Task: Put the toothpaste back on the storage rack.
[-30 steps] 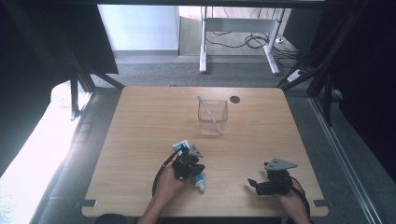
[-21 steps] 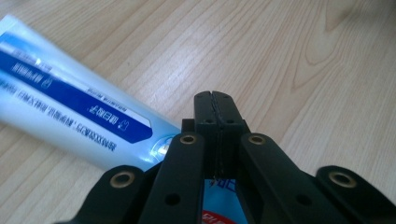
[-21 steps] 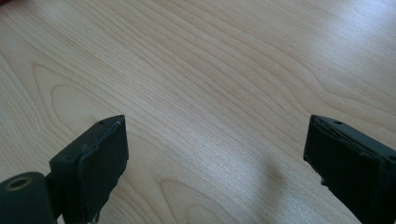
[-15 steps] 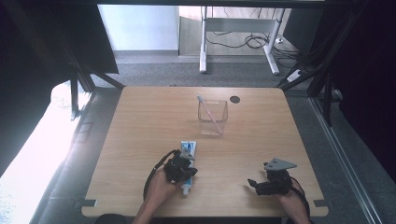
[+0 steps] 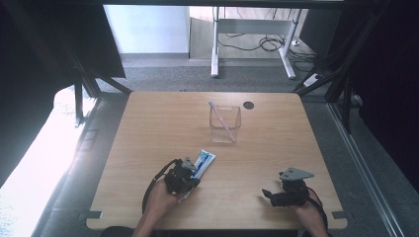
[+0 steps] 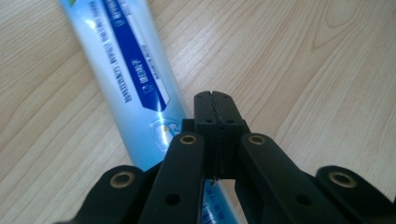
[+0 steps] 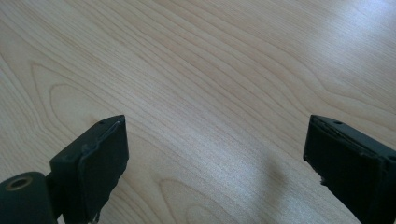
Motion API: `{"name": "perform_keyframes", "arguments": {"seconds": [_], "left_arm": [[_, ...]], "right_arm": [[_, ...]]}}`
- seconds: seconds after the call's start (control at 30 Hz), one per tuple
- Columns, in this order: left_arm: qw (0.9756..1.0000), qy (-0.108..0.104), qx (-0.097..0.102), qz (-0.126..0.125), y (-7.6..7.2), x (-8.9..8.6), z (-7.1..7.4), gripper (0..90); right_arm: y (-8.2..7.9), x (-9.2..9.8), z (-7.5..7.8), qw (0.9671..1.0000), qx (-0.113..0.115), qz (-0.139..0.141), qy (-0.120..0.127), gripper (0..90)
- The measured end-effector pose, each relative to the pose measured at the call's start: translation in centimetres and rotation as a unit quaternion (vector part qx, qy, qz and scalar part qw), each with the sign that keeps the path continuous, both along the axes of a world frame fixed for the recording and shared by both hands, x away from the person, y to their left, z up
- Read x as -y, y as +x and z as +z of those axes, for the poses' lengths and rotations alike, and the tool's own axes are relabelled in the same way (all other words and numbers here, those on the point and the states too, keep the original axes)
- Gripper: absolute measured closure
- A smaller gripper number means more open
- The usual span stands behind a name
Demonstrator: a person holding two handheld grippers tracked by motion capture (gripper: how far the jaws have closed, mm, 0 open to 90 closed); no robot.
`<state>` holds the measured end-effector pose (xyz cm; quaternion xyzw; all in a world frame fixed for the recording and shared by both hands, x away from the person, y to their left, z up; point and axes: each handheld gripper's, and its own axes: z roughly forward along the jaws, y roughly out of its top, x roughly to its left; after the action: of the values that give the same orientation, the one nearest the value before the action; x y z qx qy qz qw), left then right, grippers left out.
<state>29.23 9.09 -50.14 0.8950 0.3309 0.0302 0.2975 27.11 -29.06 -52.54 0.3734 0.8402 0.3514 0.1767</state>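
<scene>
Your left gripper (image 6: 215, 100) has its jaws pressed fully together, holding nothing. The pale blue toothpaste tube (image 6: 135, 79), with its dark blue label band, lies flat on the tabletop (image 5: 148, 128) at their ten o'clock. Your right gripper (image 7: 215, 154) stands wide open and empty.

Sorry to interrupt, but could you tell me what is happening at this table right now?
A person works at a wooden table with a claw in each hand. The left claw is shut, its jaws pressed together with nothing between them, right beside a blue and white tube lying flat on the wood. The right claw rests open over bare table. Farther back, a clear container holds a leaning toothbrush.
</scene>
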Motion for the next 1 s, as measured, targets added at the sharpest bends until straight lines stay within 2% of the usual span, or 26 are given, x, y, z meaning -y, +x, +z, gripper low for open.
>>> {"name": "perform_keyframes", "arguments": {"seconds": [0.27, 0.5, 0.57, 0.73, 0.87, 1.0], "left_arm": [[1.0000, 0.004, -0.001, 0.003, 0.2, -1.4, 0.0, 89.7], [1.0000, 0.002, -0.001, -0.005, 0.2, -1.7, 0.1, 88.8], [1.0000, -0.006, -0.002, -0.003, 0.2, -1.7, 0.4, 84.5], [0.9999, -0.005, -0.010, -0.004, 0.5, -2.0, 1.3, 73.4], [0.9999, 0.009, -0.007, 0.002, 0.8, -2.4, 1.9, 63.4], [0.9996, 0.022, -0.015, 0.006, 1.3, -2.5, 2.1, 54.7]], "right_arm": [[0.0, 0.0, -0.1, 1.0000, -0.001, 0.000, -0.001, 7.0], [0.0, 0.0, -0.1, 1.0000, -0.001, -0.001, 0.000, 7.0], [0.0, 0.0, -0.1, 1.0000, 0.000, -0.001, 0.000, 7.0], [0.0, 0.0, -0.1, 1.0000, 0.001, -0.002, 0.000, 7.1], [0.1, 0.0, -0.1, 1.0000, 0.001, -0.002, 0.000, 7.2], [0.1, 0.1, -0.1, 1.0000, 0.004, -0.005, 0.000, 7.2]]}}
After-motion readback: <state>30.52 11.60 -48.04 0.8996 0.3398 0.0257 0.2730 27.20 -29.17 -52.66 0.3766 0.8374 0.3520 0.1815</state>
